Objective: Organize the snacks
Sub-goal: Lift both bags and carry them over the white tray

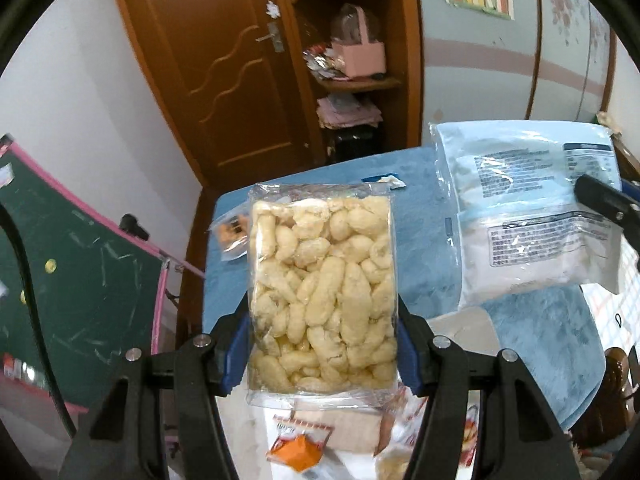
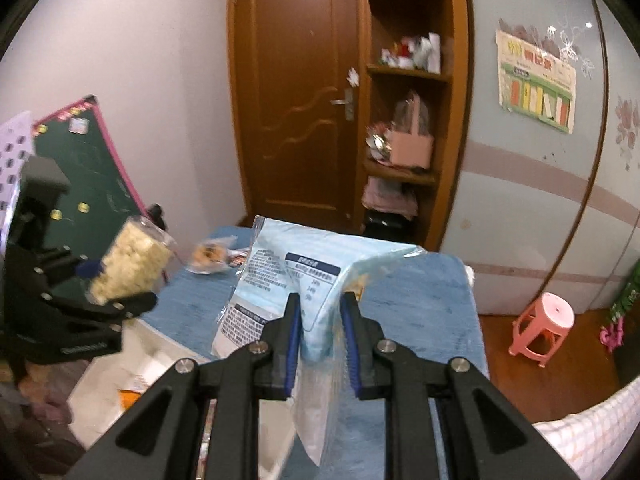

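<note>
A: What does the left gripper (image 1: 322,316) have?

B: A clear bag of puffed corn snacks (image 1: 322,288), pinched across its width about halfway open, the blue pads pressing each long side. The bag is held up off the blue-covered table (image 1: 540,340), in the middle of the left wrist view.

A: And the right gripper (image 2: 320,340)?

B: Its jaws stand narrow, clamped on a fold of the pale blue snack bag (image 2: 296,276), which hangs lifted at about twelve o'clock from the fingertips. In the left view that same bag sits at two o'clock.

A: How will they handle?

B: Both look light. I'd judge the puffs brittle, so a hard squeeze could crush them; the sealed end seam would be a kinder hold than the belly. The film looks slick, and the blue bag is floppy and sags around the pinch, so it may swing or slip.

A: Anything else about?

B: A small orange snack packet (image 2: 210,258) lies at the table's far edge, at ten o'clock, and a white box (image 2: 132,364) sits below at seven o'clock.
</note>
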### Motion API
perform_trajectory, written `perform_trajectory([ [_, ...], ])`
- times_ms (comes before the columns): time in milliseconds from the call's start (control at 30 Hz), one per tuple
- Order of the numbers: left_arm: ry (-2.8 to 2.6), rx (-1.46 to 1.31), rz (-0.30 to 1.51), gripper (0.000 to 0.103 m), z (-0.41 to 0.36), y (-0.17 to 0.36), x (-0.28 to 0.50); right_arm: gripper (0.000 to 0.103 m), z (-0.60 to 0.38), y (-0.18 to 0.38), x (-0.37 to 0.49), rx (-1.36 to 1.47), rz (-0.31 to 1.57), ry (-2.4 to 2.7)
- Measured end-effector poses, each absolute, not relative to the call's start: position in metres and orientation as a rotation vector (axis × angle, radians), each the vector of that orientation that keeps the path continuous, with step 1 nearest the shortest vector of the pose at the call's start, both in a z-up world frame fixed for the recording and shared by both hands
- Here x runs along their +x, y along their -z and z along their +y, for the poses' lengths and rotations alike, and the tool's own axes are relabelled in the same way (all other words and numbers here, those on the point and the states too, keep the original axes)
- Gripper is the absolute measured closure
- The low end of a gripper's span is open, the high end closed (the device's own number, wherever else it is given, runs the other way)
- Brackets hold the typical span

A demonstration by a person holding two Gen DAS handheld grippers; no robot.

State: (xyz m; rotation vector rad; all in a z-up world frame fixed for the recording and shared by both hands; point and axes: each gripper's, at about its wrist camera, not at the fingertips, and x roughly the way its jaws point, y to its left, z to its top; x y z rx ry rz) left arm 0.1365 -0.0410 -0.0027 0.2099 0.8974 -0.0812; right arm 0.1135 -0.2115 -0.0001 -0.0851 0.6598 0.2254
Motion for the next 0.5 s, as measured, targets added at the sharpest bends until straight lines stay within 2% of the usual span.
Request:
perform_trajectory([
  [500, 0.001, 0.124, 0.813, 0.044, 0.010, 0.007, 0.049, 0.083, -0.181, -0.004, 0.031, -0.039, 0.589, -0.306],
])
